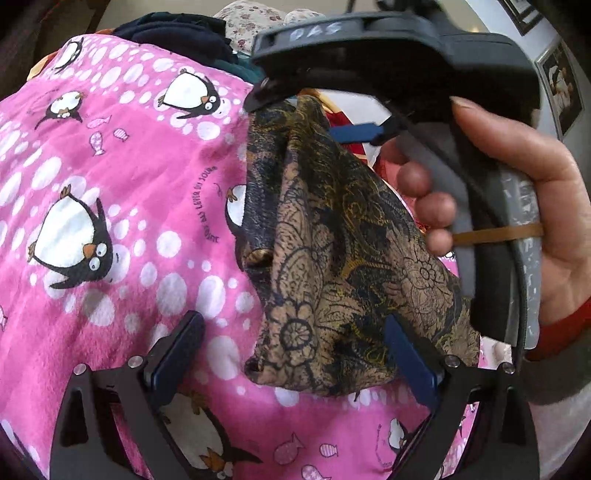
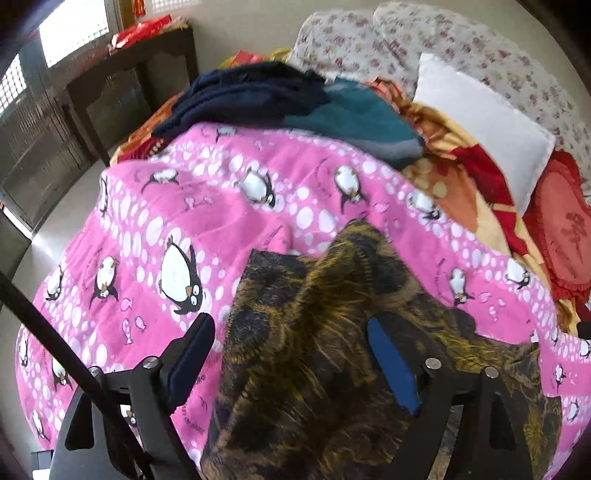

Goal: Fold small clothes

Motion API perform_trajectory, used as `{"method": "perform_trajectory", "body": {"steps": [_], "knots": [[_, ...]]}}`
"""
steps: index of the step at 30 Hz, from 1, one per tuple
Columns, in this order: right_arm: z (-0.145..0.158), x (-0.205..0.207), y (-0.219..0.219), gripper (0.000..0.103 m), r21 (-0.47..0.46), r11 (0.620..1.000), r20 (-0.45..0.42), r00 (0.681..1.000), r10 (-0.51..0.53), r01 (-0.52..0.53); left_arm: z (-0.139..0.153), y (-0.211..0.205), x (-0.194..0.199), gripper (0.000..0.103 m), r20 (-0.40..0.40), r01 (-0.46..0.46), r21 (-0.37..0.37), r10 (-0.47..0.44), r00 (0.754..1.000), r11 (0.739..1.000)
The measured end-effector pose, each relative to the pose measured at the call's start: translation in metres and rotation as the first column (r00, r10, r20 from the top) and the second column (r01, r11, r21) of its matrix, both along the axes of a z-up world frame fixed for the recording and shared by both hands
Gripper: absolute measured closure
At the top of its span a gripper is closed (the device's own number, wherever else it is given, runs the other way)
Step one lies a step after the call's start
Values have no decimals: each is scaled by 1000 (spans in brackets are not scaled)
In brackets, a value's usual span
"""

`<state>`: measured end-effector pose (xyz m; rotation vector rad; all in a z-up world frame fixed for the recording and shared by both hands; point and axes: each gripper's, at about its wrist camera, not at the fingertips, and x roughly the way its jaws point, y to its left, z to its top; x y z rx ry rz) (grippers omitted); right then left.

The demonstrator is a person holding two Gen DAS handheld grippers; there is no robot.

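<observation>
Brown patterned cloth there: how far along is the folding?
Possibly done: navy and teal clothes stacked at the far edge of the pink blanket. In hand: the brown patterned cloth, bunched between the open fingers of the left gripper and right gripper, neither clamping it. Left: flattening and folding it.

Bright daylight from the windows (image 2: 70, 35) (upper left), strong fisheye bending, motion-blurred patterned garment (image 2: 332, 369)

Bare pink blanket (image 2: 207, 218) left; clothes pile (image 2: 295, 99) behind.

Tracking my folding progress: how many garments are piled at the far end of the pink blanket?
2: navy garment left, teal garment right beside it; more may be hidden underneath.
</observation>
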<state>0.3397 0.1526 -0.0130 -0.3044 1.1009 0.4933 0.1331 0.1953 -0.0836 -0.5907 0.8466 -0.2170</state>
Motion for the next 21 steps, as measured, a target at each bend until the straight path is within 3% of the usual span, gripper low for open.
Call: {"method": "perform_trajectory", "body": {"steps": [4,6,7,8,9,10,16,21], "knots": [[-9,0,2,16,-33,999,33,999,-3,4,-1,-3,3,6,2,-7,20,7,1000,1000],[-9,-3,1,38,-28,1000,66,998,14,-12,0,-5,3,6,14,-11,28,10,1000,1000],[-8,-4,0,44,-17,1000,81,996,19,-18,3,-7,6,14,22,-9,31,8,1000,999],[-4,-7,-4,59,-1,1000,100,995,19,-19,5,-8,7,24,34,-4,41,3,999,999],[-1,-9,-7,76,14,1000,106,994,16,-18,7,-9,6,56,48,3,53,-5,999,999],[3,-11,-12,84,29,1000,111,994,7,-10,8,-12,7,86,54,19,61,-22,998,998],[52,-24,-83,89,188,982,123,991,-59,35,39,-27,-6,91,158,65,76,-77,984,995],[90,-37,-156,90,235,969,154,982,-108,70,87,-85,-8,91,216,209,123,-231,948,970]]}}
